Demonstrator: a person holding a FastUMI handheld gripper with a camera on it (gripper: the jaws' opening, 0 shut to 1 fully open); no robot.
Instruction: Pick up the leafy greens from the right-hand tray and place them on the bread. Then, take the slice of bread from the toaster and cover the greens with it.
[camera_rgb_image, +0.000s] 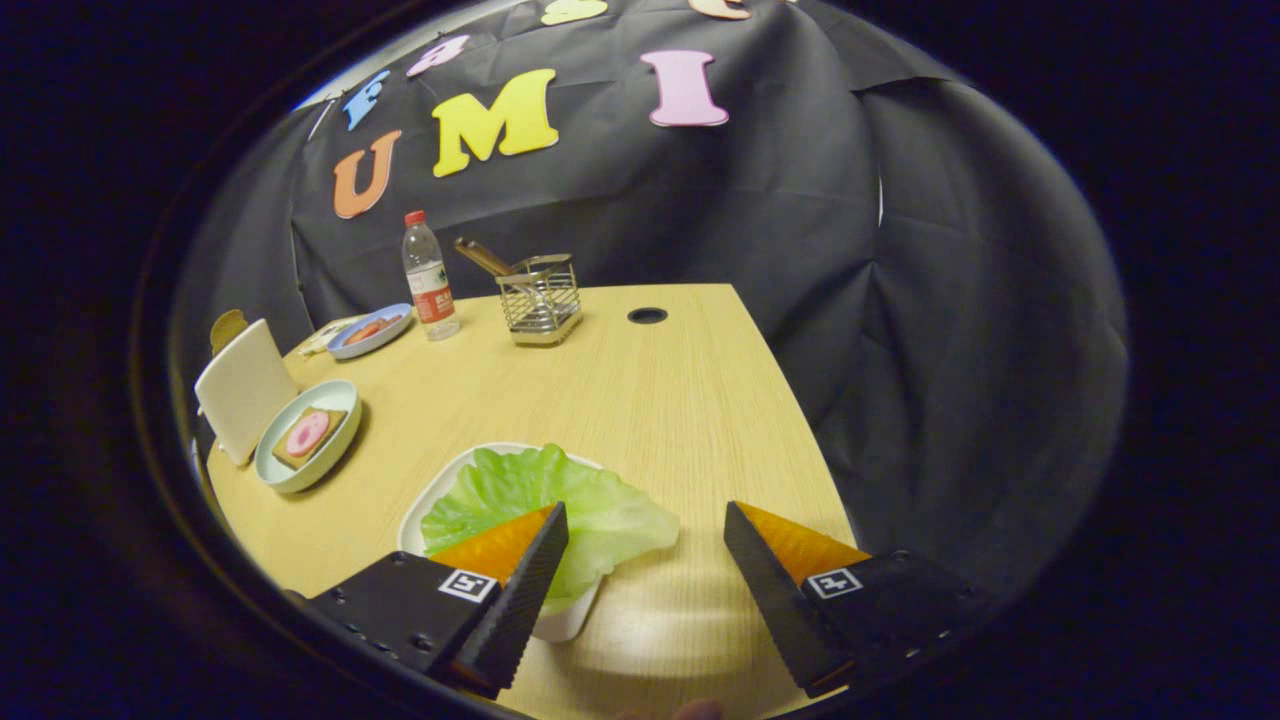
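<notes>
Gripper (645, 525) spread wide; left finger over ruffled leafy greens (520, 490).

Gripper (645, 560) jaws apart, leafy greens (545, 505) on white tray (425, 505), just ahead

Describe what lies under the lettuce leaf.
A white tray lies under the lettuce leaf. Most of its surface is covered by the leaf and the open claw's left finger.
</notes>
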